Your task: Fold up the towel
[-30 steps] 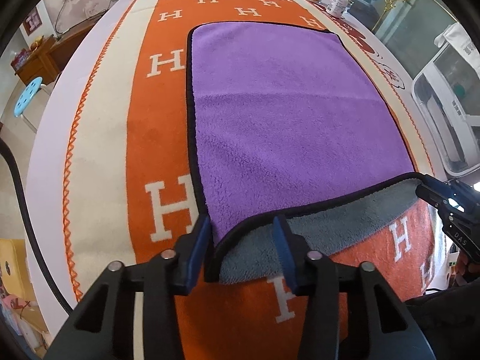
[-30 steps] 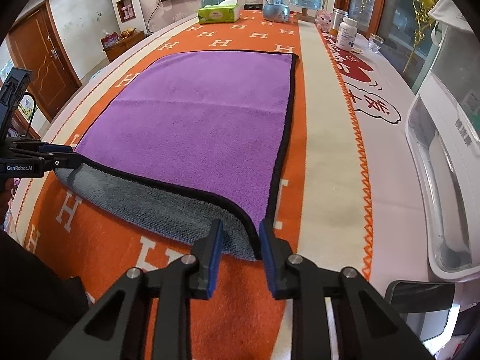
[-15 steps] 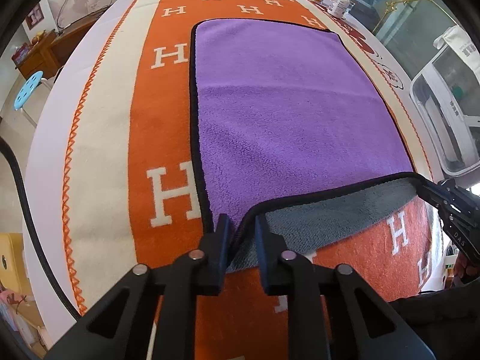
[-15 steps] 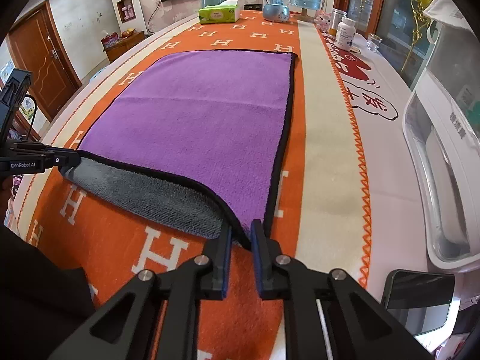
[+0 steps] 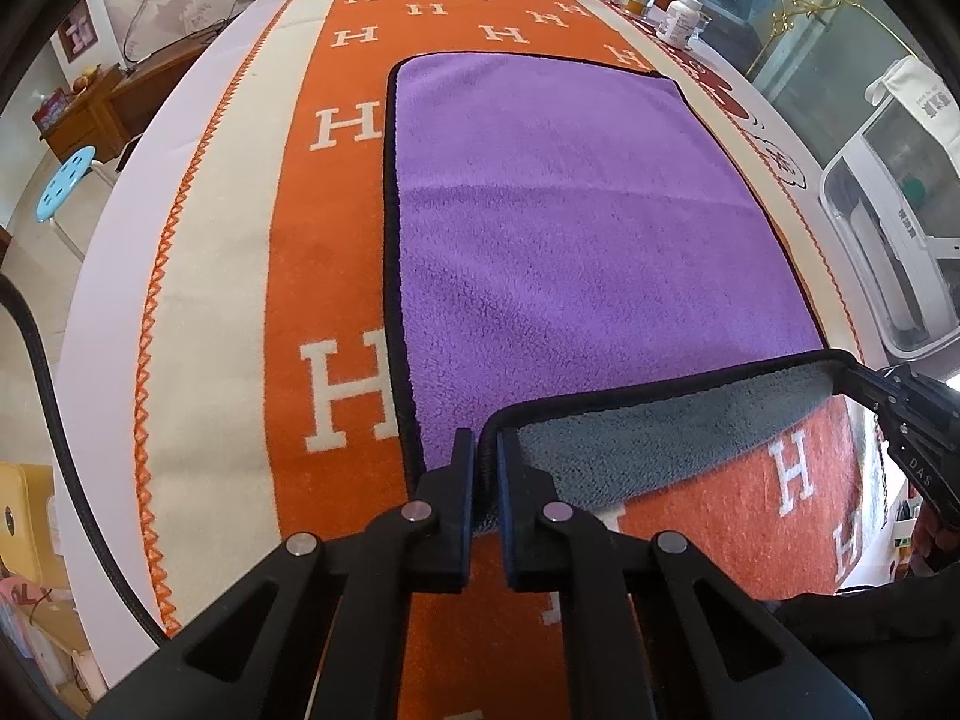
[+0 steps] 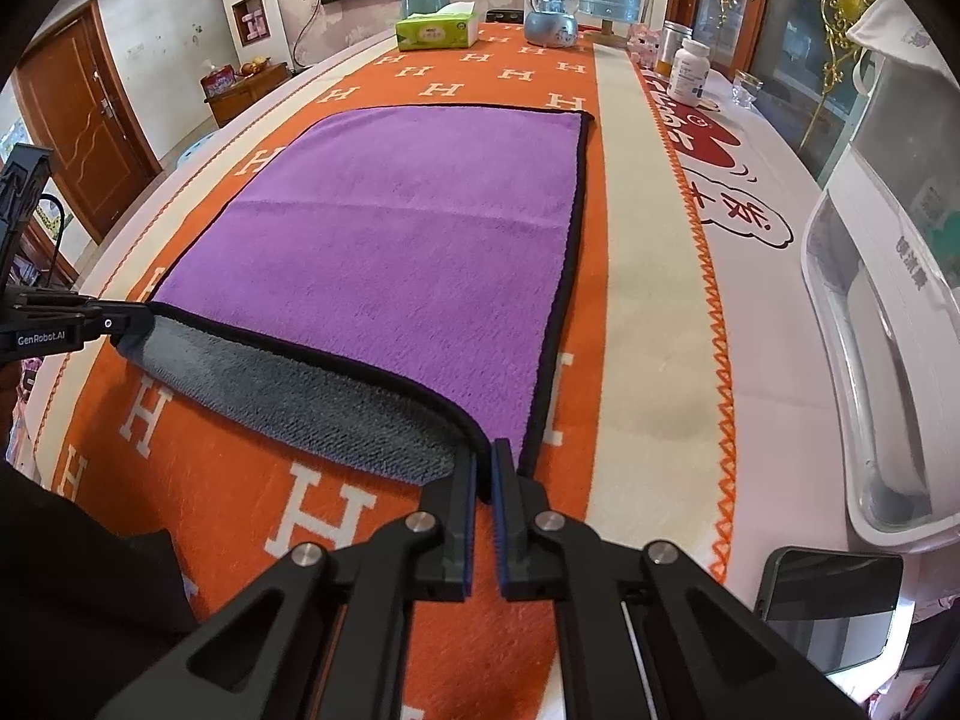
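A purple towel [image 5: 570,228] with a black hem and grey underside lies spread on the orange H-patterned table cover; it also shows in the right wrist view [image 6: 408,252]. My left gripper [image 5: 487,450] is shut on the towel's near left corner. My right gripper [image 6: 485,462] is shut on the near right corner. Both corners are lifted off the table, so the near edge hangs between them and shows its grey underside [image 5: 648,438]. The right gripper shows at the right of the left wrist view [image 5: 888,396], the left gripper at the left of the right wrist view [image 6: 90,324].
A green tissue box [image 6: 437,31], a snow globe [image 6: 551,12] and a white pill bottle [image 6: 691,72] stand at the table's far end. A white appliance [image 6: 888,324] and a phone [image 6: 834,600] sit along the right edge. A blue stool [image 5: 63,186] stands left of the table.
Both grippers closed on the towel's near corners and lifted them. The near edge has risen and moved forward a little over the purple face.
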`<state>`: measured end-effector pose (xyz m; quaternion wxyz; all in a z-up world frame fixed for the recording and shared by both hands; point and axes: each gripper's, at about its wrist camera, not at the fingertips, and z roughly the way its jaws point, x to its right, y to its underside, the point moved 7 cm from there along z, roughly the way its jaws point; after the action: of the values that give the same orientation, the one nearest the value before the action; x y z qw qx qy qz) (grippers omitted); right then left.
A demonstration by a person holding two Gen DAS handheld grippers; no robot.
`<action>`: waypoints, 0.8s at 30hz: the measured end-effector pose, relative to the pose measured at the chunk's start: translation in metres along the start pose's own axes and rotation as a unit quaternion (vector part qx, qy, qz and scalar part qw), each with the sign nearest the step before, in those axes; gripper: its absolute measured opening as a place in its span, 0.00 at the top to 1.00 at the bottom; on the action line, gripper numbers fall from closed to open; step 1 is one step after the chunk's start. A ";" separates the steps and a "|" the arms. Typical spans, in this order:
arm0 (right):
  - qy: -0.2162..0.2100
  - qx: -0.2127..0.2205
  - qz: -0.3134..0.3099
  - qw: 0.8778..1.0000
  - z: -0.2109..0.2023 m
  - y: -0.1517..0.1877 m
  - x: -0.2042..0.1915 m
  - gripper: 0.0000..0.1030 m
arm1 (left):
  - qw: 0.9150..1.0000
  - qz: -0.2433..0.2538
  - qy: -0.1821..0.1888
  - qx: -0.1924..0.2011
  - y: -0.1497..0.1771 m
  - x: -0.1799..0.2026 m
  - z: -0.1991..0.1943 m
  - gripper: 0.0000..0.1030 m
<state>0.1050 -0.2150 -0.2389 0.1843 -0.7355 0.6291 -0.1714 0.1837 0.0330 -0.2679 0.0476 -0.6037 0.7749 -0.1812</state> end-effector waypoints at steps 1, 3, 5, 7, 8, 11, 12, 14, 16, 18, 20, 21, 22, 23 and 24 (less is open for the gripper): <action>0.000 0.000 -0.001 1.000 0.000 0.000 0.000 0.96 | 1.000 0.000 -0.001 0.001 0.000 0.000 -0.001 0.95; -0.001 0.001 0.000 1.000 -0.001 -0.002 0.001 0.96 | 1.000 -0.001 -0.004 0.003 0.000 -0.001 -0.003 0.95; -0.007 0.002 0.003 1.000 -0.001 -0.003 0.002 0.96 | 1.000 -0.004 -0.007 0.006 0.000 -0.001 -0.005 0.95; -0.014 0.002 0.007 1.000 -0.002 -0.004 0.003 0.96 | 1.000 -0.008 -0.008 0.011 -0.001 -0.002 -0.010 0.95; -0.016 0.003 0.009 1.000 -0.003 -0.005 0.004 0.96 | 1.000 -0.009 -0.009 0.013 -0.001 -0.003 -0.012 0.95; -0.022 0.007 0.011 1.000 -0.007 -0.009 0.006 0.96 | 1.000 -0.010 -0.011 0.024 -0.006 -0.002 -0.022 0.95; -0.023 0.009 0.010 1.000 -0.009 -0.011 0.006 0.96 | 0.999 -0.008 -0.013 0.029 -0.009 -0.001 -0.027 0.95; -0.027 0.012 0.010 1.000 -0.014 -0.017 0.006 0.96 | 0.999 -0.004 -0.021 0.037 -0.015 0.001 -0.034 0.95; -0.036 0.019 0.015 0.999 -0.020 -0.026 0.007 0.96 | 0.998 -0.001 -0.026 0.048 -0.020 0.002 -0.044 0.95; -0.037 0.028 0.019 0.999 -0.026 -0.035 0.009 0.96 | 0.998 0.000 -0.029 0.056 -0.026 0.003 -0.052 0.95; -0.037 0.038 0.024 0.998 -0.031 -0.044 0.011 0.96 | 0.997 0.005 -0.034 0.068 -0.034 0.004 -0.062 0.95; -0.036 0.047 0.026 0.998 -0.035 -0.050 0.012 0.96 | 0.997 0.009 -0.036 0.075 -0.039 0.005 -0.067 0.95; -0.035 0.052 0.027 0.998 -0.038 -0.055 0.013 0.96 | 0.996 0.011 -0.037 0.080 -0.045 0.006 -0.071 0.95; -0.033 0.059 0.028 0.997 -0.041 -0.061 0.015 0.96 | 0.995 0.012 -0.039 0.086 -0.049 0.006 -0.075 0.95; -0.032 0.067 0.029 0.997 -0.044 -0.067 0.016 0.96 | 0.995 0.013 -0.040 0.092 -0.055 0.007 -0.078 0.95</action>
<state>0.1437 -0.2236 -0.1672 0.2584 -0.7077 0.6312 -0.1844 0.2097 0.0328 -0.1754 0.1360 -0.5937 0.7600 -0.2269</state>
